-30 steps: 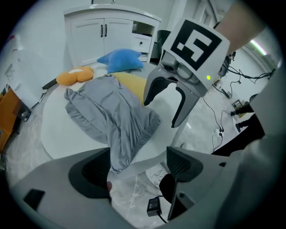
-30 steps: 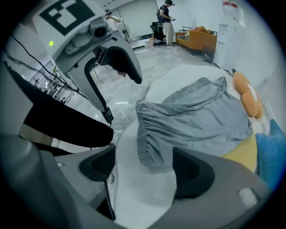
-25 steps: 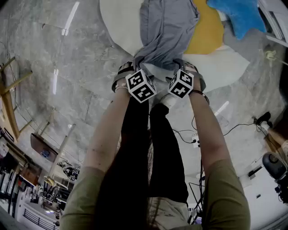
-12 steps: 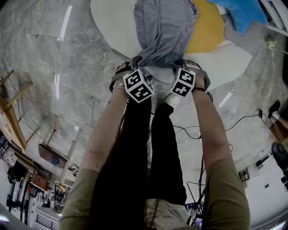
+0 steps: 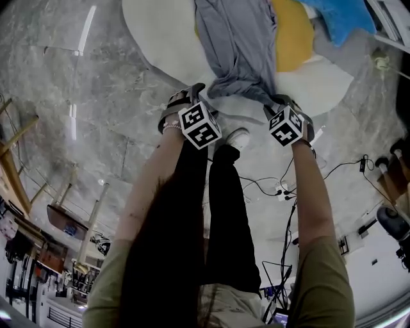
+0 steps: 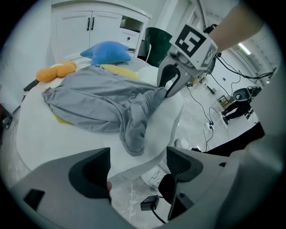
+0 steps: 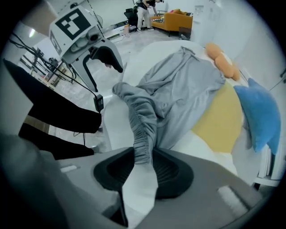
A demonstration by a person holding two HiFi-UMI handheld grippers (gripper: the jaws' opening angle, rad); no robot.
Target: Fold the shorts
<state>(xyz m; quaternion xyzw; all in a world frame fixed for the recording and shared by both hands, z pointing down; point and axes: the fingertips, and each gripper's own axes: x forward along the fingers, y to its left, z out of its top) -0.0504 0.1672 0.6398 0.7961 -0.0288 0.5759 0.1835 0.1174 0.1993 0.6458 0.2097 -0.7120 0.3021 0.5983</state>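
The grey shorts (image 5: 237, 45) lie bunched lengthwise on the white round table (image 5: 160, 38), waistband end toward me. My right gripper (image 5: 274, 101) has just been closing and is now shut on the elastic waistband (image 7: 142, 138), which runs between its jaws (image 7: 143, 167). From that grip the cloth stretches back to the bunched near end (image 7: 129, 91). My left gripper (image 5: 194, 90) hovers at the table's near edge, just left of the bunched cloth (image 6: 134, 134). Its jaws (image 6: 138, 163) are open with nothing between them.
A yellow cloth (image 5: 291, 38) and a blue cushion (image 5: 346, 16) lie behind the shorts, with an orange plush (image 6: 56, 71) at the far side. Cables and a power strip (image 5: 278, 189) run over the floor by my shoe (image 5: 237, 138).
My right gripper has swung to the right, away from the left one, drawing the waistband corner with it. The left gripper has stayed at the table edge.
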